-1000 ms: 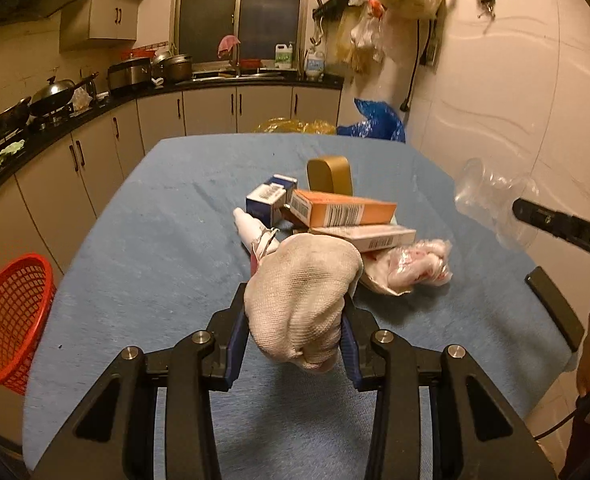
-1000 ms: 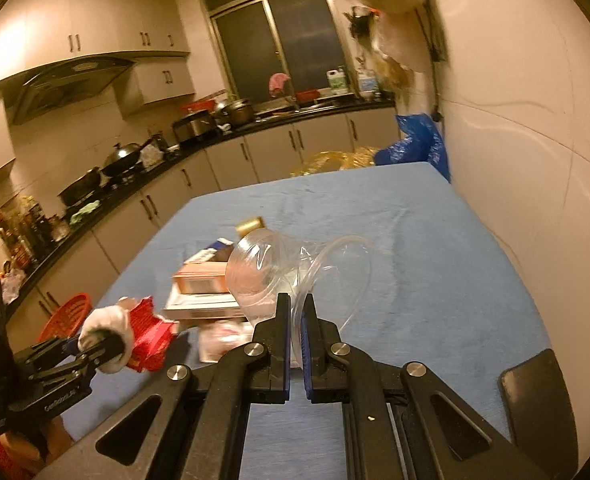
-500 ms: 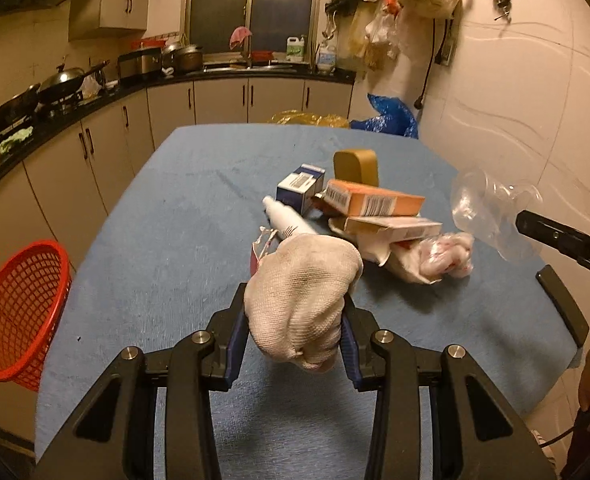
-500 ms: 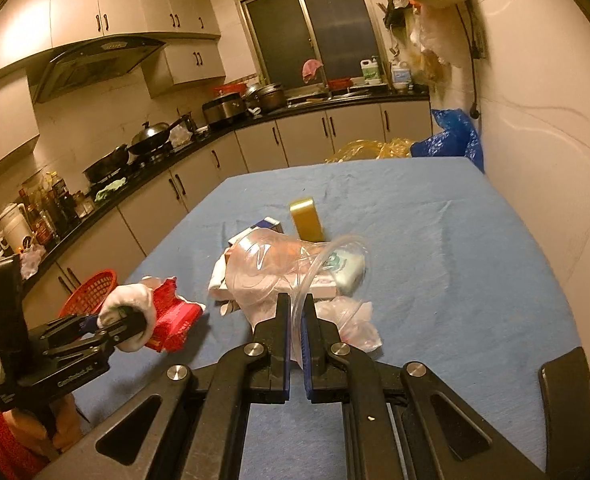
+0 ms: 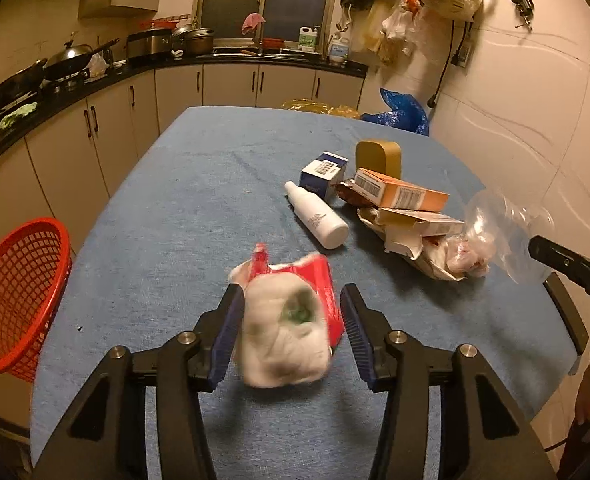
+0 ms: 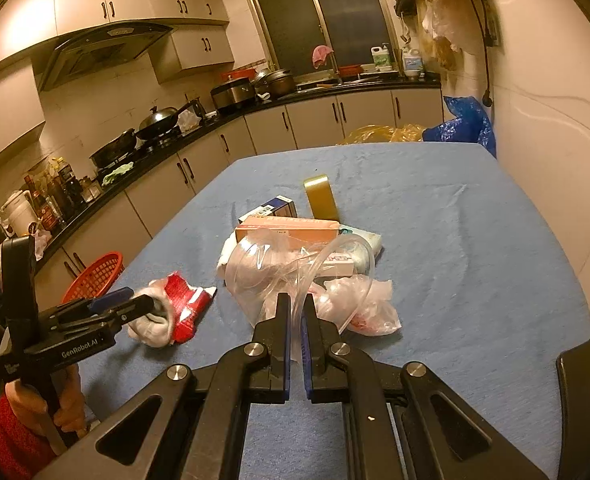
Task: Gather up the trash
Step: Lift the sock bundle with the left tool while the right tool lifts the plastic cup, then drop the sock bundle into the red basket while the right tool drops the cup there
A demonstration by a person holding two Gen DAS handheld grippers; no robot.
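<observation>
Since a second ago, the left gripper [image 5: 291,320] has loosened: its jaws are opening around the blurred white cloth-and-red-wrapper bundle [image 5: 287,340], above the blue tablecloth [image 5: 183,216]. Right gripper [image 6: 297,316] stays clamped on the clear crumpled plastic container [image 6: 271,268].

Warm-lit kitchen colours — blue cloth, red basket, pale trash

At left of frame a red mesh basket [image 5: 19,296] sits beside the plain blue tablecloth [image 5: 199,208]; low centre, a white wad [image 5: 283,340] smudged green with a red-and-white wrapper [image 5: 319,280]; right of centre an orange box [image 5: 399,194], a white bottle [image 5: 315,216], a blue-and-white box [image 5: 323,172] with a black barcode — and a clear plastic cup [image 6: 263,268]; cream cabinets [image 5: 231,84] under a black counter.
</observation>
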